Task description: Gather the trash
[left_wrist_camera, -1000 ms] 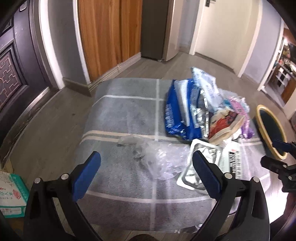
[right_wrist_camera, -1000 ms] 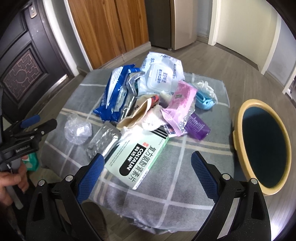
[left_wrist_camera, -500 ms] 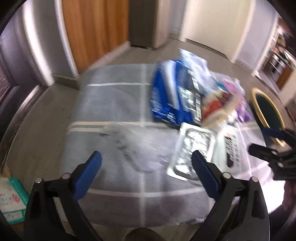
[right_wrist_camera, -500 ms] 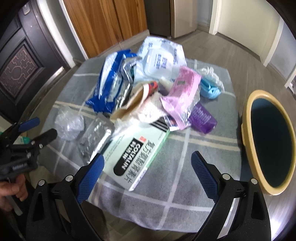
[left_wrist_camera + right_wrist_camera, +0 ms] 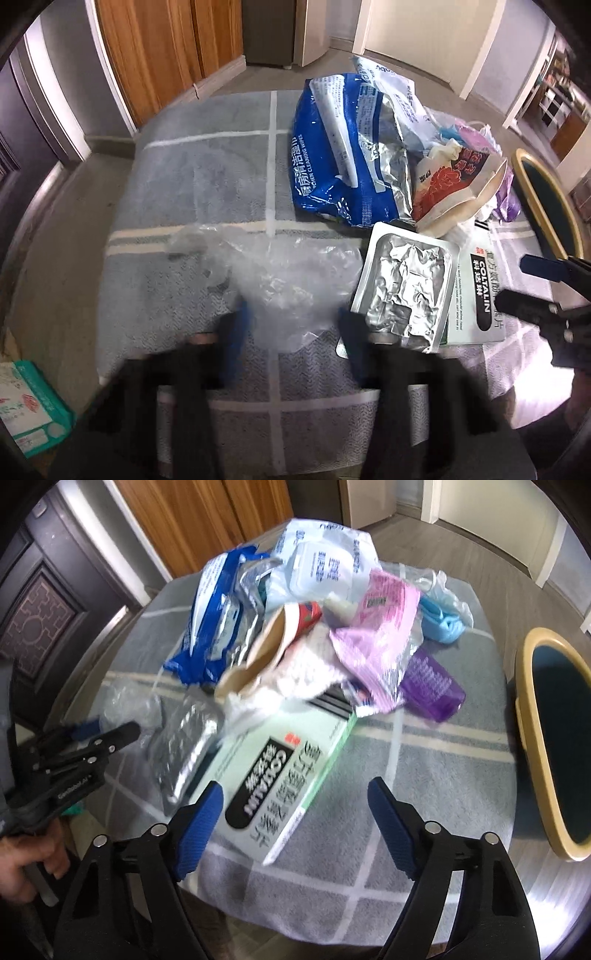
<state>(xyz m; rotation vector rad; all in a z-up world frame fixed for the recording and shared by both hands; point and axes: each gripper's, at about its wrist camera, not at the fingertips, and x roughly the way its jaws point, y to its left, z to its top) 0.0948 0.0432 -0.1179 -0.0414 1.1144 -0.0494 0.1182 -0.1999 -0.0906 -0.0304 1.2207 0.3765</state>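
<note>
The left gripper (image 5: pixel 293 325) had just been closing around the clear bag (image 5: pixel 280 280), low in the middle; grip uncertain. The right gripper (image 5: pixel 295 812) stood open. The thin bag could slip free.

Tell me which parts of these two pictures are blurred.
Left wrist view: left gripper and its blue-padded fingers are smeared, crumpled clear plastic bag between them; blue foil wipes pack sharp. Right wrist view: trash pile soft, right gripper crisp.
</note>
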